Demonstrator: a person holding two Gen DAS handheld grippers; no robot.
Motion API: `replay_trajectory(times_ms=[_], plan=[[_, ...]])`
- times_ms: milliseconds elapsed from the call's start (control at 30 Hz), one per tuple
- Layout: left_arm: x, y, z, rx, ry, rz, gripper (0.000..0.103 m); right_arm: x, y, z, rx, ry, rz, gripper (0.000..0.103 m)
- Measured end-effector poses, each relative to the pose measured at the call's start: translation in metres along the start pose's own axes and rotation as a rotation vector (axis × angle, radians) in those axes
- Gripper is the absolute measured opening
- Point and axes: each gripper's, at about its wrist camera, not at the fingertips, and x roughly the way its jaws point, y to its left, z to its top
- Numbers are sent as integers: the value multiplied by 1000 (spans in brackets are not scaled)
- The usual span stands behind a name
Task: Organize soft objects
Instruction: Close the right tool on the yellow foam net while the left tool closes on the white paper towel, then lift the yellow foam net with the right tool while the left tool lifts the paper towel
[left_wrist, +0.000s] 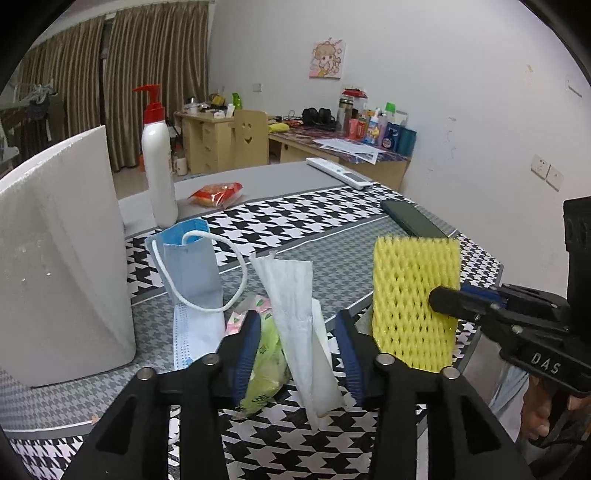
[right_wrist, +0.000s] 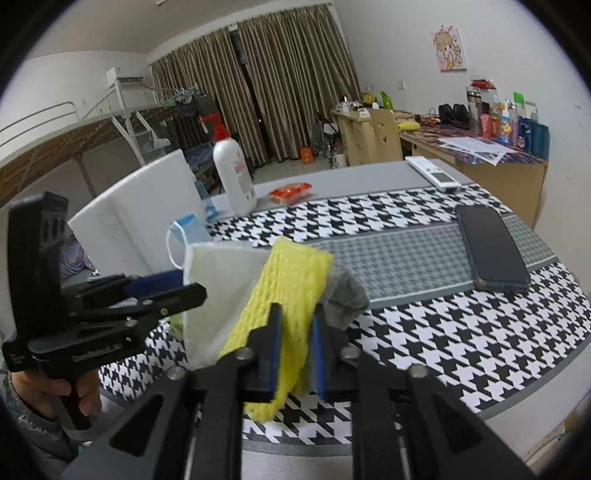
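Observation:
A white folded mask (left_wrist: 291, 295) stands upright between the blue pads of my left gripper (left_wrist: 297, 350), which is open, with gaps on both sides. A green packet (left_wrist: 267, 365) lies under it, by the left pad. A blue face mask (left_wrist: 195, 273) leans just beyond, against the white foam box (left_wrist: 62, 258). My right gripper (right_wrist: 295, 347) is shut on a yellow foam net (right_wrist: 291, 273), held upright above the table's near edge. A grey cloth (right_wrist: 345, 299) bunches behind the net. The right wrist view shows the left gripper (right_wrist: 177, 286) beside the white mask (right_wrist: 221, 280).
A white pump bottle (left_wrist: 159, 162) and a red snack packet (left_wrist: 216, 194) stand behind the box. A dark phone (right_wrist: 491, 247) lies on the right of the houndstooth tablecloth (right_wrist: 443, 332). A white remote (right_wrist: 434, 171) rests at the far edge. A person's hand (right_wrist: 79, 398) grips the left handle.

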Motion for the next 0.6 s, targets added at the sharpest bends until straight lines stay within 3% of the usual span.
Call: replay_trajectory(times_ms=[67, 200, 600], plan=[[0, 0, -1, 2, 1, 2, 45, 2, 1, -1, -3, 8, 1, 28], [5, 1, -1, 3, 18, 6, 45, 1, 6, -4, -14, 5, 14, 50], [15, -2, 3, 22, 33, 10, 43, -6, 16, 2, -44, -44, 51, 50]])
